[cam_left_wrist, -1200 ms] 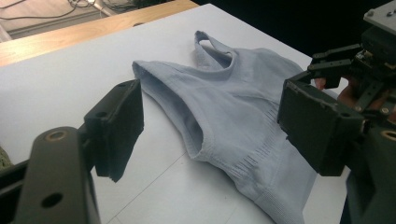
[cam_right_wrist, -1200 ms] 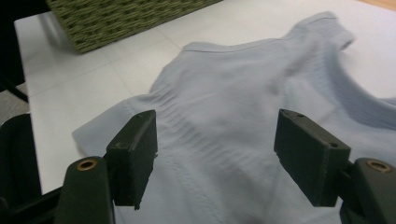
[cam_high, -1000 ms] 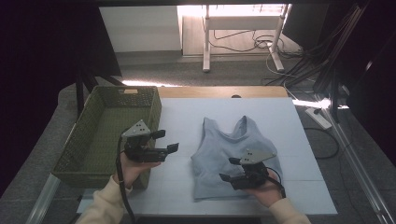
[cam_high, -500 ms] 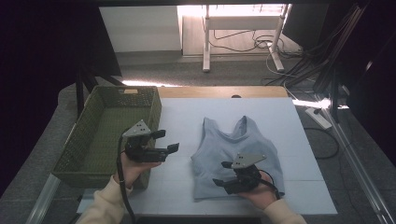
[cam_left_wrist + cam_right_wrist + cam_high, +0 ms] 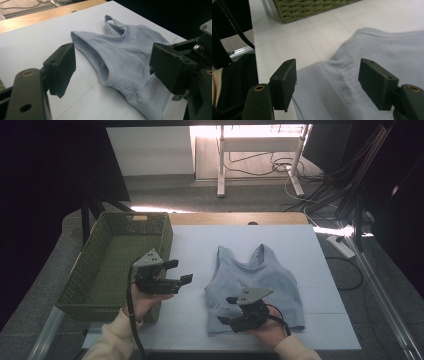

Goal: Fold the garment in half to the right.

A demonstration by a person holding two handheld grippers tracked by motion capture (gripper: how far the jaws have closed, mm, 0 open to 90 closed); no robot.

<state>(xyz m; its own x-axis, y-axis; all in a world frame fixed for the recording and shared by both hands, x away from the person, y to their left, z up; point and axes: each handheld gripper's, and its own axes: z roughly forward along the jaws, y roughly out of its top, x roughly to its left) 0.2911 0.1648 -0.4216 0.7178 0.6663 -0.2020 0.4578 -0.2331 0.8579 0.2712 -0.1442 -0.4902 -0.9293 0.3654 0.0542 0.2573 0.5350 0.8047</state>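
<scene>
A light blue tank top (image 5: 260,277) lies flat on the white table, neck toward the far side. My right gripper (image 5: 226,310) hovers over its lower left corner with the jaws apart. In the right gripper view the hem (image 5: 337,75) lies beneath the open gripper (image 5: 329,80), and no pad touches cloth. My left gripper (image 5: 180,271) is held left of the top, beside the basket, jaws wide and empty. In the left gripper view the gripper (image 5: 112,62) points across the table at the top (image 5: 125,55).
A green woven basket (image 5: 90,270) stands at the table's left side, just behind the left hand; its corner (image 5: 312,7) lies beyond the right gripper. The white table (image 5: 200,245) has a wooden far edge. Cables and a stand sit on the floor beyond.
My right gripper has moved left and a little nearer the front edge, over the top's lower left corner. The left gripper has stayed put.
</scene>
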